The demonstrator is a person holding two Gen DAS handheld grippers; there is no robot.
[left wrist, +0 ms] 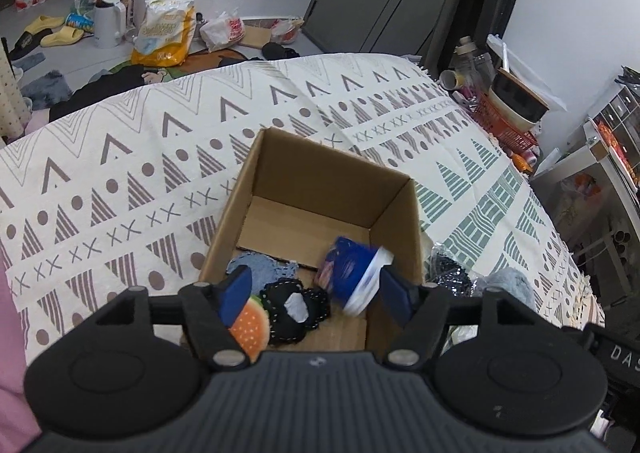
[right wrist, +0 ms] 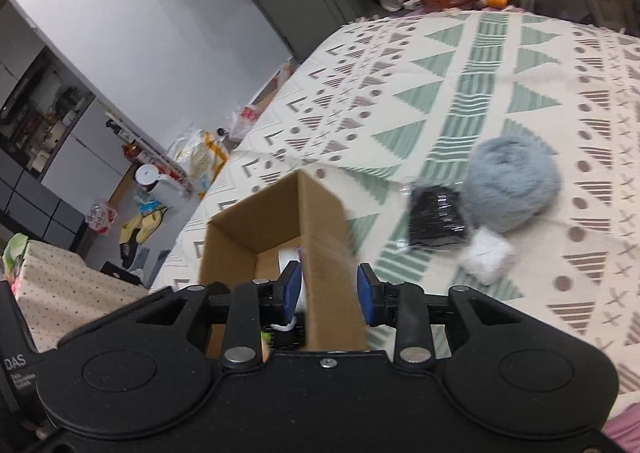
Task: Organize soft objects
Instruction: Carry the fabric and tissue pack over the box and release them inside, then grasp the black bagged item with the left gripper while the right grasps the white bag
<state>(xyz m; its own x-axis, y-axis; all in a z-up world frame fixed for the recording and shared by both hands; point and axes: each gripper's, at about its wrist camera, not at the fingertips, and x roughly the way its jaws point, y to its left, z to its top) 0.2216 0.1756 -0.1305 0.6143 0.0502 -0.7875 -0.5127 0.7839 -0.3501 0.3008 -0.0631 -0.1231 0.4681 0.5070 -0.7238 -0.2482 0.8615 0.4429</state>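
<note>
Left wrist view: box part full

The left hand-held gripper (left wrist: 316, 295) hangs open over the cardboard box (left wrist: 394, 209). Inside lie a burger toy (left wrist: 250, 327), a black pouch (left wrist: 296, 309) and a blurry blue-white thing (left wrist: 356, 273), maybe falling. The right hand-held gripper (right wrist: 329, 289) is open, straddling the box wall. Right of the box, a grey fluffy ball (right wrist: 514, 183), black packet (right wrist: 438, 219) and white lump (right wrist: 486, 257) wait on the bed.

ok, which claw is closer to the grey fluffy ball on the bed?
Right. The right claw straddles the cardboard box's wall beside the grey fluffy ball; the left claw is over the box interior, farther off.
</note>
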